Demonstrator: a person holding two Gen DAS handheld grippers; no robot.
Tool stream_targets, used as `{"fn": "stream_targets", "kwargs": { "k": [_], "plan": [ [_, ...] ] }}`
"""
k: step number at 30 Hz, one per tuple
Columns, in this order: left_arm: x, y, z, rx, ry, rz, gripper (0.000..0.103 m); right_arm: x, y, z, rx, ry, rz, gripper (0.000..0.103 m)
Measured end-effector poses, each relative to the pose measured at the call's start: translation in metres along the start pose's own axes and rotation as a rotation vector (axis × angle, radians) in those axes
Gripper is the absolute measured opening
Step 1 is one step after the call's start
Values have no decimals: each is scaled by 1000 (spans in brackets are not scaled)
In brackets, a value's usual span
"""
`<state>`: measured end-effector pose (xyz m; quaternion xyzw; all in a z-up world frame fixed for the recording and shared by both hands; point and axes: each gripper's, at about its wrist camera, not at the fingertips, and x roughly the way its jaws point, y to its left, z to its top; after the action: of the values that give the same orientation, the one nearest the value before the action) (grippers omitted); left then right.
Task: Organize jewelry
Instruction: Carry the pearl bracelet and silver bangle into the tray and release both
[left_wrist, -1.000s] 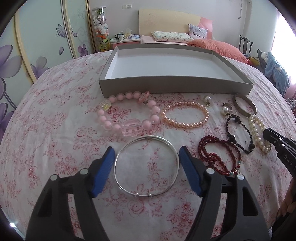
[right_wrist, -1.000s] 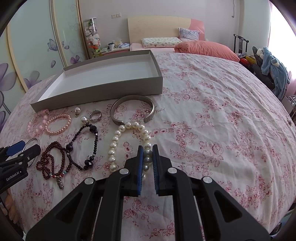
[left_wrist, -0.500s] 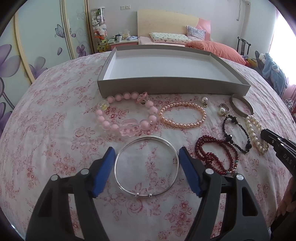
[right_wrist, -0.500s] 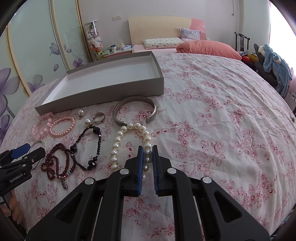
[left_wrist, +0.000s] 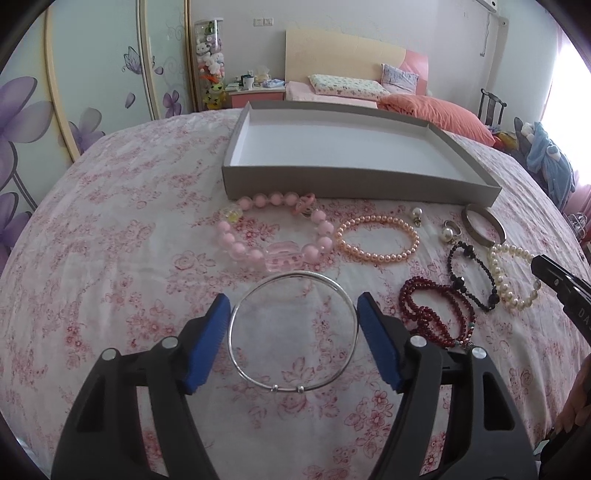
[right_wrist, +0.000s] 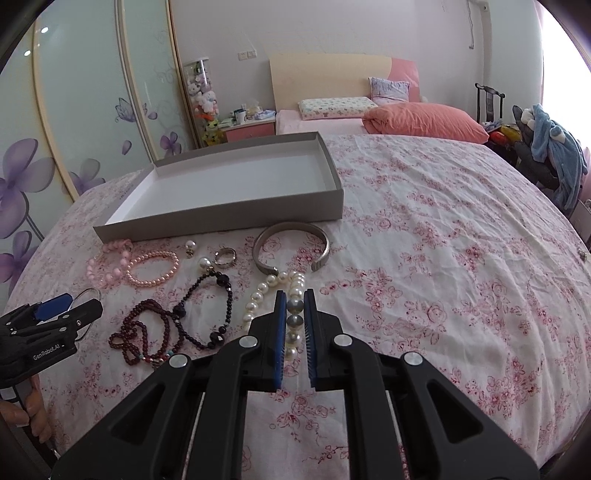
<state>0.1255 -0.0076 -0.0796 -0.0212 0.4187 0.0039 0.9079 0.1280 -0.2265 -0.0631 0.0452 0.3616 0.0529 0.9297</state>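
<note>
A bedroom with a floral-doored wardrobe and a pink-pillowed bed at the back; in front lies a bedspread (left_wrist: 110, 258) printed with pink roses, and on it a shallow grey tray (left_wrist: 354, 184) with a white floor. The jewelry is spread on the cloth just in front of the tray's near wall. The left gripper (left_wrist: 293, 314) has its jaws wide apart, one blue pad on either side of a thin silver bangle (left_wrist: 293, 330) that lies flat — whether the pads touch the ring cannot be told. Beyond it sit a pink bead bracelet (left_wrist: 273, 232) and, beside that, a peach pearl bracelet (left_wrist: 376, 238). Further right come a dark red bead strand (left_wrist: 436, 314), a black bead bracelet (left_wrist: 471, 275) and a metal cuff (right_wrist: 291, 245) near the tray's corner. The right gripper (right_wrist: 294, 321) has its jaws nearly closed around the near side of a white pearl bracelet (right_wrist: 258, 299) — two grey beads sit pinched between the blue pads.
</note>
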Motion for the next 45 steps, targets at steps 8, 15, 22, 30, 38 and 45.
{"fn": "stream_targets", "kwargs": {
  "k": [8,15,22,30,38,45],
  "plan": [
    [-16,5,2,-19,-48,6,69,-13,6,8,-12,-54,28,10],
    [-34,3,9,-19,-114,5,69,-23,11,13,-25,-92,46,10],
    [-46,-2,16,-8,-167,14,69,-30,17,16,-35,-118,64,10],
    [-51,-7,25,6,-205,18,69,-37,25,29,-59,-160,81,10],
    [-58,-9,55,28,-249,18,69,-50,38,64,-121,-255,79,10],
    [-58,-14,93,40,-303,31,69,-44,45,99,-151,-320,72,10]
  ]
}}
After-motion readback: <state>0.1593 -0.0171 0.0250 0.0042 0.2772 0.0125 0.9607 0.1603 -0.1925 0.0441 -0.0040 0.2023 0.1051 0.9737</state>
